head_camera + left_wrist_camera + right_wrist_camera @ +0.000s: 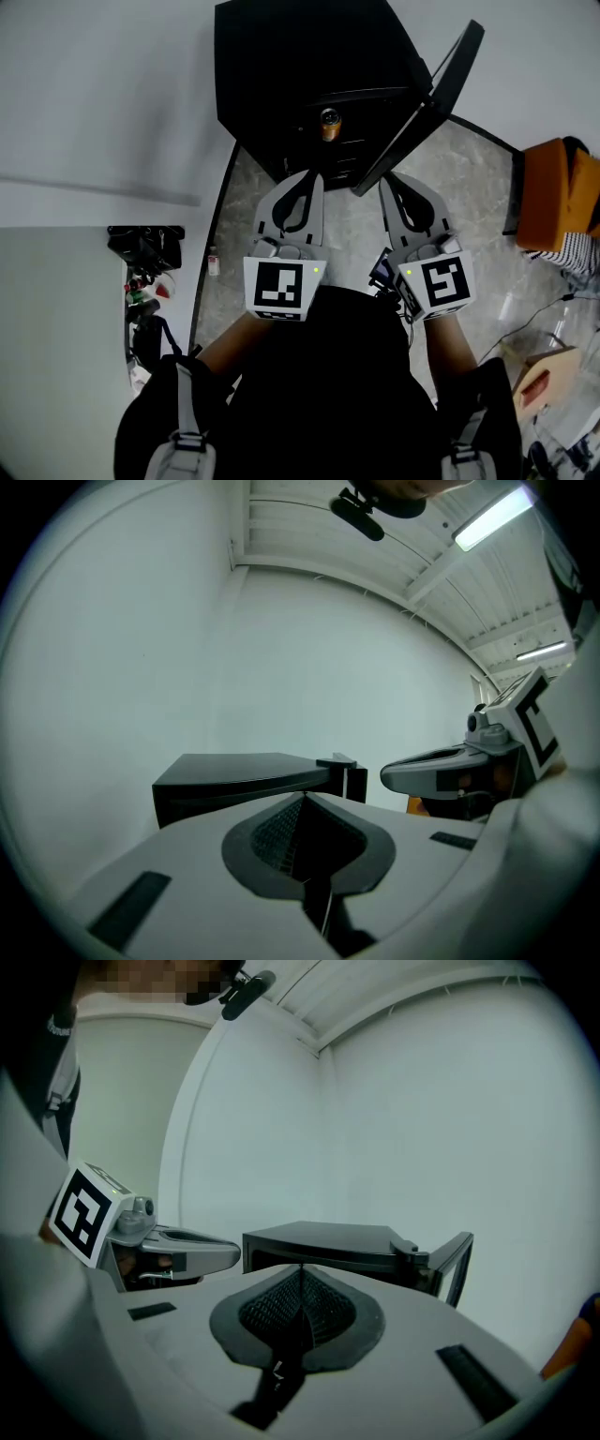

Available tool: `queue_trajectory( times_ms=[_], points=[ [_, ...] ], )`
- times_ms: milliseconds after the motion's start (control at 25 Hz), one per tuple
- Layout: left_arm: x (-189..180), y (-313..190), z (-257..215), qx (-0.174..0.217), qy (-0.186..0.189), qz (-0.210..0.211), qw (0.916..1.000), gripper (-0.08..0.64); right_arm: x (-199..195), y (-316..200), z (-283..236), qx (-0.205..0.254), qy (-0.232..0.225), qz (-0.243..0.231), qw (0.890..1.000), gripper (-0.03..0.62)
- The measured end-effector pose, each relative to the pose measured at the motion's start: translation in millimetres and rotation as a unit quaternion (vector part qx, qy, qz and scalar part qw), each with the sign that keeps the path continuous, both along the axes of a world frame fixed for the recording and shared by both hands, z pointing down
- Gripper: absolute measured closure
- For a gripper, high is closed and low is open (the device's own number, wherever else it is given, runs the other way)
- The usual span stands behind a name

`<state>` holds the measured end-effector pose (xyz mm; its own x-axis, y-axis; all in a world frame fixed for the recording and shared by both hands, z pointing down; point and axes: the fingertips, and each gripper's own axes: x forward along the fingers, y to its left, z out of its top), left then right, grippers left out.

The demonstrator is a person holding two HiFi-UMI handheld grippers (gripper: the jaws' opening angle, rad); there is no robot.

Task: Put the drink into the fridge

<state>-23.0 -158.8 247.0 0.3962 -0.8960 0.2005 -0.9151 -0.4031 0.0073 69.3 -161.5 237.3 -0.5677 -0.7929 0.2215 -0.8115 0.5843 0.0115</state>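
Observation:
The drink, an amber bottle with a dark cap, stands on a shelf inside the small black fridge. The fridge door hangs open to the right. My left gripper and right gripper are held side by side just in front of the fridge opening, both shut and holding nothing. In the left gripper view the jaws meet in front of the fridge, with the right gripper beside them. In the right gripper view the jaws are together, facing the fridge and its door.
A white wall runs along the left and behind the fridge. Dark gear and small items sit by the wall at left, with a small bottle on the stone floor. An orange seat and a cardboard box stand at right.

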Motion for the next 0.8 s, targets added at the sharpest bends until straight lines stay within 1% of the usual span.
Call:
queue_trajectory(
  times_ms=[160,320,400,520,800],
  points=[
    [25.6,37.3,-5.6,0.014,0.003,-0.001,0.9999,0.549,27.1,37.4,3.3,-0.001,0.013,-0.005,1.0,0.577],
    [49.9,83.7,-11.2,0.024,0.005,-0.006,0.9997,0.549,51.2,85.1,0.4,0.005,0.006,-0.006,1.0,0.577],
    [59.9,110.8,-10.6,0.023,-0.003,-0.005,0.9997,0.549,60.1,110.0,-1.5,0.009,0.004,-0.011,1.0,0.577],
    [71.7,149.4,-6.2,0.019,-0.016,-0.007,0.9997,0.549,70.7,146.7,-1.5,0.011,0.0,-0.017,1.0,0.577],
    [90.4,228.6,-12.0,0.023,-0.024,-0.018,0.9993,0.549,93.9,223.2,-1.7,0.009,-0.018,-0.022,1.0,0.577]
  ],
)
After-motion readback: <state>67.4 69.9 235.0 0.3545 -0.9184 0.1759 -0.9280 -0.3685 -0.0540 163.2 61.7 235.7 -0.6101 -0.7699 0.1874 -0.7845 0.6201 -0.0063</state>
